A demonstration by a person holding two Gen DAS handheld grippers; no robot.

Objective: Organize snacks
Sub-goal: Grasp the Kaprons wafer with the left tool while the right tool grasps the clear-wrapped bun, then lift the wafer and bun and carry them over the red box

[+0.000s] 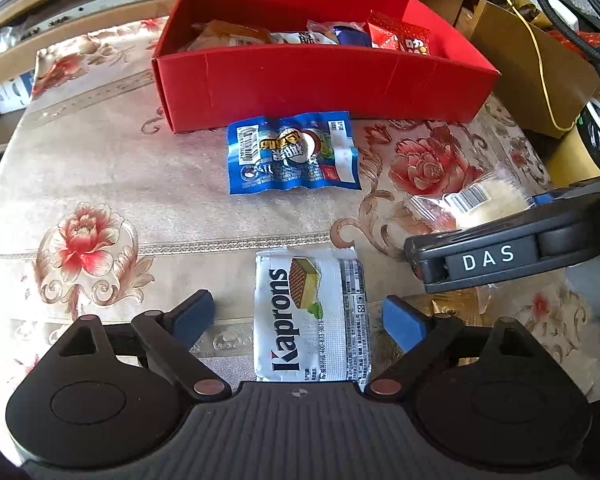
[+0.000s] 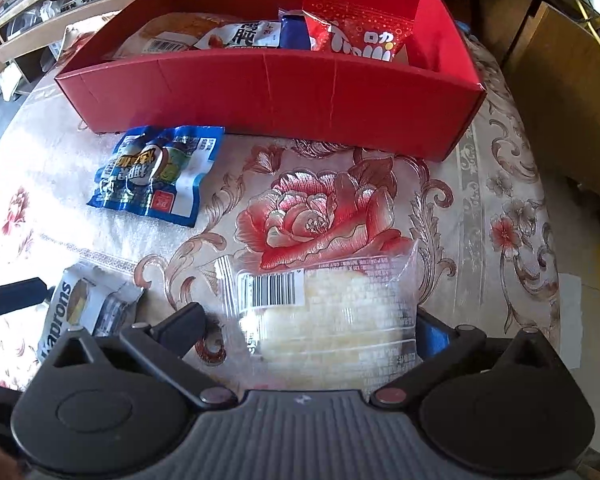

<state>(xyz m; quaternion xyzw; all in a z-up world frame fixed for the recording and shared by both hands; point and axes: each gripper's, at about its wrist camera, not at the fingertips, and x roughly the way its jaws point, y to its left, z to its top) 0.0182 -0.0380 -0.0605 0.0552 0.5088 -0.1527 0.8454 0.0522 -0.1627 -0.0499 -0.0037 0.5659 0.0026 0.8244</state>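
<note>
At bottom centre of left view, we hold left gripper [image 1: 296, 316] wide open astride wafer packet [image 1: 312, 316], pads clear. Right gripper [image 2: 316, 328] gapes around clear-wrapped cake [image 2: 324, 320], gripping nothing. Both light, crinkly, slippery; cake crushable; we judge a mid-body pinch best. Red box [image 1: 320, 84] upper frame.

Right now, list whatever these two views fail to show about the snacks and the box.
- Red box contents: both views, near wall hides the lower packets and the floor.
- Kaprons packet: left wrist view, the left gripper body covers its near end.
- Clear cake packet: right wrist view, glare blurs its print; right gripper covers its near edge.
- Blue packet: crumpled, glossy, text unreadable.
</note>
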